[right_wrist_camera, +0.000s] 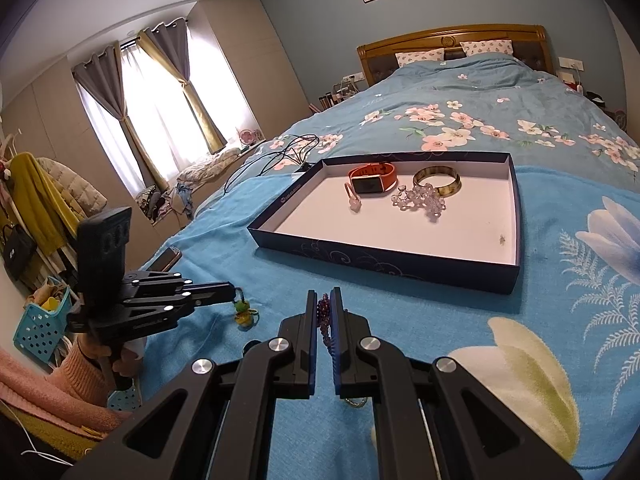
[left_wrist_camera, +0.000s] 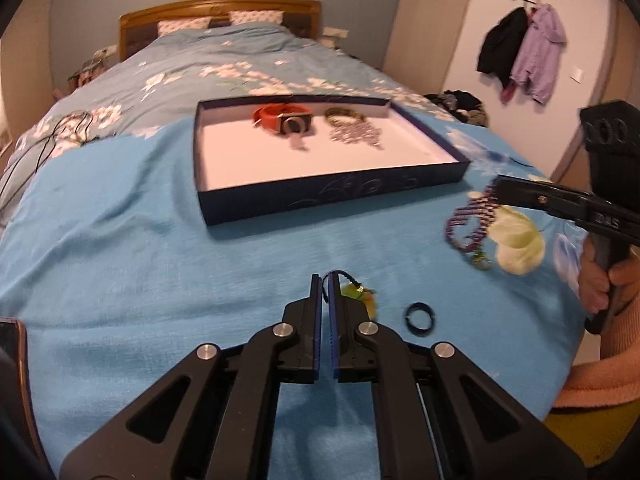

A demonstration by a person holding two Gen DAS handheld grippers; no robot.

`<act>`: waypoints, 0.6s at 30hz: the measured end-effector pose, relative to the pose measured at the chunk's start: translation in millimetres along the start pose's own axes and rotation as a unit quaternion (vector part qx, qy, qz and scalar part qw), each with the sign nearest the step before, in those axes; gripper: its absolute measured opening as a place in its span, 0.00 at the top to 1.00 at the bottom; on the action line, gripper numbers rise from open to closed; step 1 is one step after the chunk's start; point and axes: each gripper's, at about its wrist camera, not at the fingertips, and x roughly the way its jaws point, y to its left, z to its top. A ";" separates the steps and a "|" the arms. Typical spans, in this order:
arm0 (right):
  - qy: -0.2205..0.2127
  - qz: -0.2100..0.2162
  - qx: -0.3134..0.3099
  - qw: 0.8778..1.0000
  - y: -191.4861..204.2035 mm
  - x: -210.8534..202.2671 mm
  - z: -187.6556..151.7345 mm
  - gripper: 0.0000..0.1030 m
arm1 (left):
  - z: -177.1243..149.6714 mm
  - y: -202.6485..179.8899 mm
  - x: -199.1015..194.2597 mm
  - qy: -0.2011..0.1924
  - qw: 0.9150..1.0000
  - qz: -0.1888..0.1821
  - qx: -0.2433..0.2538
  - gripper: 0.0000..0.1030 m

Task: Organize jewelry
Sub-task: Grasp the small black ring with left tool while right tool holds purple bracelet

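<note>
At lower centre of the left wrist view, the left tool (left_wrist_camera: 325, 286) is clamped on the dark cord of a green-and-yellow charm (left_wrist_camera: 356, 294) lying on the bed (left_wrist_camera: 120, 240), and a dark ring (left_wrist_camera: 419, 318) rests just right of it. At centre right the right tool (left_wrist_camera: 496, 190) pinches a purple bead bracelet (left_wrist_camera: 470, 224), whose loops trail onto the blanket. In the right wrist view the beads sit between the near-shut fingers at lower centre, and the box (right_wrist_camera: 384, 262) lies beyond at centre, already holding an orange watch (right_wrist_camera: 372, 178), a clear bead string (right_wrist_camera: 420, 198) and a bangle (right_wrist_camera: 436, 180). Both picks look made, so the step in hand seems to be carrying. The next move calls for lifting each piece over the box's near wall and releasing on bare white floor, apart from the pieces already there; the ring remains to collect.
</note>
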 end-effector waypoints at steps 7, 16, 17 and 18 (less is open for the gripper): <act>0.000 0.000 0.000 1.000 0.3 0.0 0.3 0.95 | -0.6 8.9 -2.0 -0.011 1.000 -0.004 -0.024 0.89; -0.008 0.001 -0.004 1.000 2.7 -1.6 5.2 0.95 | -15.4 -53.5 -3.9 0.012 0.993 -0.077 0.086 0.76; -0.008 0.000 -0.006 1.000 3.0 -1.5 5.8 0.95 | -14.3 -55.7 1.6 0.020 0.994 -0.070 0.087 0.76; -0.008 0.000 -0.007 1.000 3.4 -1.5 6.4 0.95 | -14.3 -56.2 5.5 0.026 0.994 -0.067 0.087 0.76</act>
